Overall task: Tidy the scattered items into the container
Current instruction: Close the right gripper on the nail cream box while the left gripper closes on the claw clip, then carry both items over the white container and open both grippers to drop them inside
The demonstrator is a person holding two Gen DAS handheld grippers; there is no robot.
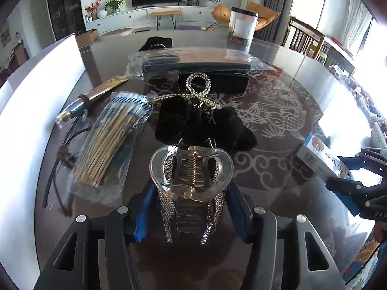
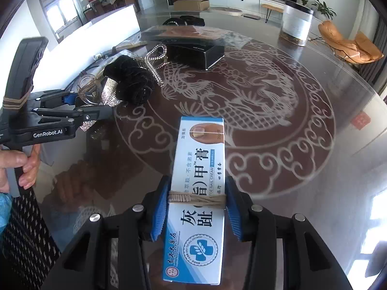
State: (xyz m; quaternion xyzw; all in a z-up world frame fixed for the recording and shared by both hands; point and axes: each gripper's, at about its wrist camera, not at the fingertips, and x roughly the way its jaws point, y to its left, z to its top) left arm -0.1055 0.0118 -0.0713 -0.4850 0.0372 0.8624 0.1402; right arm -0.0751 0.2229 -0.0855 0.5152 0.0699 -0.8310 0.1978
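A clear hair claw [image 1: 191,176] with rhinestone strips sits between the blue pads [image 1: 145,215] of my left gripper [image 1: 191,193], which press on its sides. In the right wrist view this left gripper [image 2: 96,106] shows at the left, the hair claw [image 2: 89,89] in its jaws. My right gripper [image 2: 197,188] is shut on a white and blue nail cream box [image 2: 198,169], gripped across its middle over the glass table. The same right gripper [image 1: 350,181] and nail cream box [image 1: 319,157] show at the right edge of the left wrist view. A black rectangular box [image 1: 212,79] lies further back.
On the glass table [image 2: 290,169] lie a bag of cotton swabs [image 1: 113,140], a black velvet scrunchie [image 1: 205,125], a gold rhinestone clip [image 1: 198,84], a tube [image 1: 92,96], black hair ties [image 1: 63,157] and a plastic-wrapped flat box [image 1: 193,60]. A tall jar [image 1: 241,26] stands at the far edge, a white panel [image 1: 36,96] at the left.
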